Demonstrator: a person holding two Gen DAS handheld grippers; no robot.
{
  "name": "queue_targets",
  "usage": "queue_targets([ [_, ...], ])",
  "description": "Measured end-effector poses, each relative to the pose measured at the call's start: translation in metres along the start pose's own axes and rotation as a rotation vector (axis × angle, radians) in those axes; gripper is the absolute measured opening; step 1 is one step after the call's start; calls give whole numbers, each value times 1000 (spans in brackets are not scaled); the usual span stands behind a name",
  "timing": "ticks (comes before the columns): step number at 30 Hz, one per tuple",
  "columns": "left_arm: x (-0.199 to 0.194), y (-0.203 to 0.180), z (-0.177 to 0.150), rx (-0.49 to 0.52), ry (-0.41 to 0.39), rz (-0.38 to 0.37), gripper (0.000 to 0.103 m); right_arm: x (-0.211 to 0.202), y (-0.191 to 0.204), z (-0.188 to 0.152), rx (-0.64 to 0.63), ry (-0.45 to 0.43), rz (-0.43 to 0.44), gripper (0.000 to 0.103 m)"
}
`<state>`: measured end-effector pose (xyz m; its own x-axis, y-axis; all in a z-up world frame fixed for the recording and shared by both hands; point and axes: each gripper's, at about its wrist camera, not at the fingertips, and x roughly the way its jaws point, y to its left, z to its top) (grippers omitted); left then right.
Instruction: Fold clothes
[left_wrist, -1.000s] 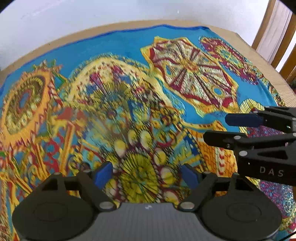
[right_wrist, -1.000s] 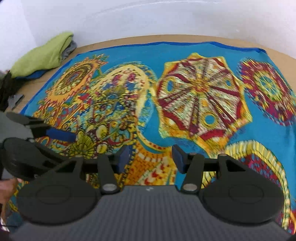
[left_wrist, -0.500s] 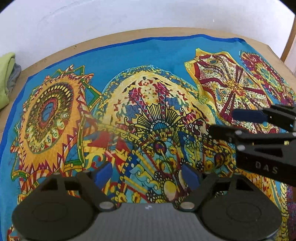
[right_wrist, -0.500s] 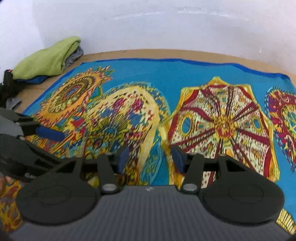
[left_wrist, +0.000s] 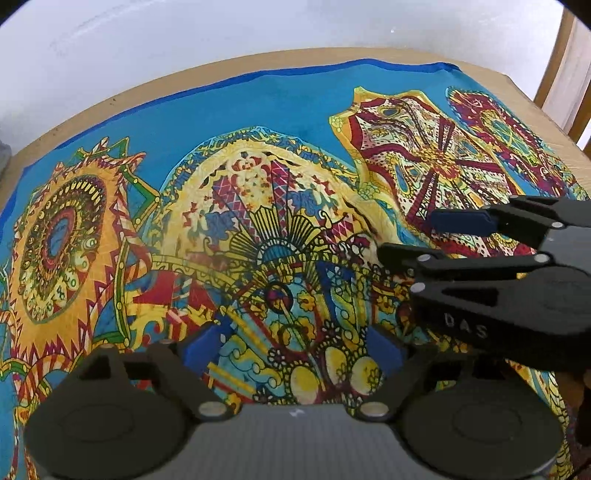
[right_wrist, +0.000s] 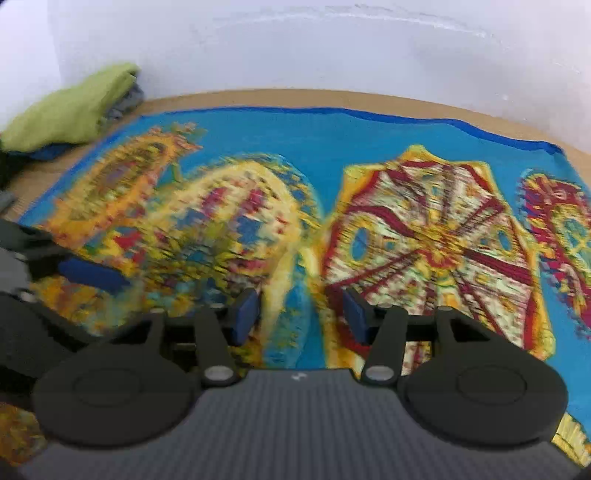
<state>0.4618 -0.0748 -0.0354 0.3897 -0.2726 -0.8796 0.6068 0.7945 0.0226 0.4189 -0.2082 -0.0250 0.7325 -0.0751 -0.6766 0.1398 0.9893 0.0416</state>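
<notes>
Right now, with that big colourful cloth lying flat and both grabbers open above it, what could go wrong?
1. The left hand-held gripper and the right hand-held gripper sit close together; they might bump.
2. Both hover over the middle of the patterned cloth, not an edge, so a pinch there may bunch it.
3. Dragging the cloth could push into the folded green garment beside its corner.

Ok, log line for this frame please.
stage: pre-grasp | left gripper: open | right gripper: open | scarf: flat, unfolded

cloth (left_wrist: 295, 110): turquoise, blue-hemmed, yellow-red medallions | garment (right_wrist: 70, 107): lime green; tongs pads (right_wrist: 245, 314): blue
</notes>
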Motion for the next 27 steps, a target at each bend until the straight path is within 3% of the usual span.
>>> queue_targets([
  [8, 4, 3, 2, 4, 1, -14, 91, 7, -9, -3, 8, 3, -129, 54],
  [21, 5, 3, 1, 7, -2, -15, 92, 7, -23, 4, 36, 1, -261, 55],
  [24, 5, 3, 1, 7, -1, -14, 92, 5, -17, 12, 25, -31, -204, 55],
  [27, 5, 2, 1, 7, -1, -12, 93, 11, -5, 24, 0, -74, -94, 55],
])
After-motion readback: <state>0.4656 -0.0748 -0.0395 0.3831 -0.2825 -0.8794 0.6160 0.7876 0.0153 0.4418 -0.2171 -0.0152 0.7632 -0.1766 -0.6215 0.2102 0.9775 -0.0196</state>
